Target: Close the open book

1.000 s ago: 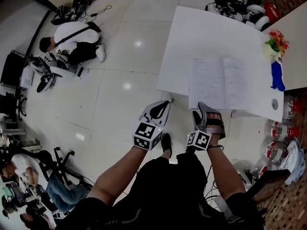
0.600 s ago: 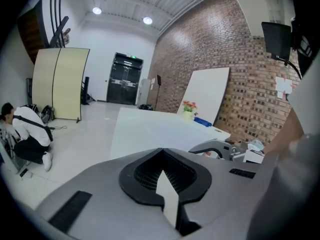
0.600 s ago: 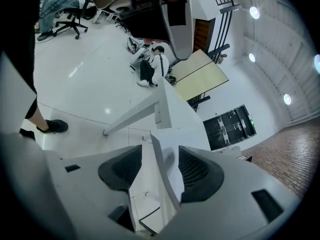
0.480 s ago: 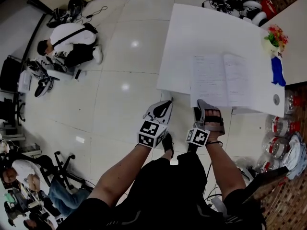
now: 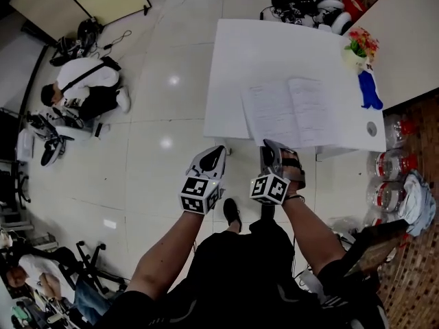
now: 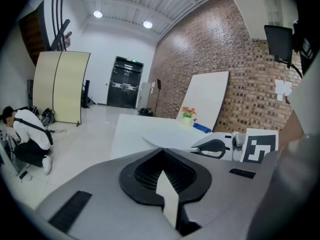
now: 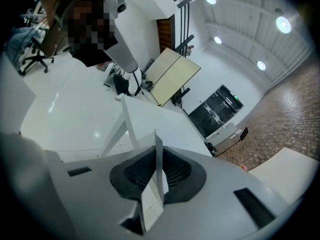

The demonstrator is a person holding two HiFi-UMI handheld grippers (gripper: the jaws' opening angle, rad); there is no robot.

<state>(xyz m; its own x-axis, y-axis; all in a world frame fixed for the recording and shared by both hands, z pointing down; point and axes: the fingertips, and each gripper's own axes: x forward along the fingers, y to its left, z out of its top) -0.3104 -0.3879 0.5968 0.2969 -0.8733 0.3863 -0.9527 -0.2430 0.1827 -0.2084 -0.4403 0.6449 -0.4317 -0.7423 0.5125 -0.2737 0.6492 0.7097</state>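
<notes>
The open book (image 5: 288, 112) lies flat, pages up, near the front edge of the white table (image 5: 247, 53). Both grippers hang in front of that edge, over the floor and short of the book. My left gripper (image 5: 217, 151) is to the left of the book, its jaws together and empty. My right gripper (image 5: 274, 148) sits just below the book's left page; its jaws are closing, almost together, with nothing between them. In the left gripper view the jaws (image 6: 161, 151) point at the table (image 6: 135, 129), with the right gripper (image 6: 215, 146) beside them. In the right gripper view the jaws (image 7: 156, 136) face the table (image 7: 150, 116).
A flower pot (image 5: 357, 50), a blue object (image 5: 369, 91) and a small round thing (image 5: 371, 129) stand on the table's right side. Water bottles (image 5: 391, 190) lie on the floor to the right. Someone crouches on the floor at the left (image 5: 86, 88). Cables and gear (image 5: 309, 2) are behind the table.
The right gripper's two fingers stood wide apart and have now come nearly together. The right hand has risen and rolled a little. The book lies as before; the view has shifted.
</notes>
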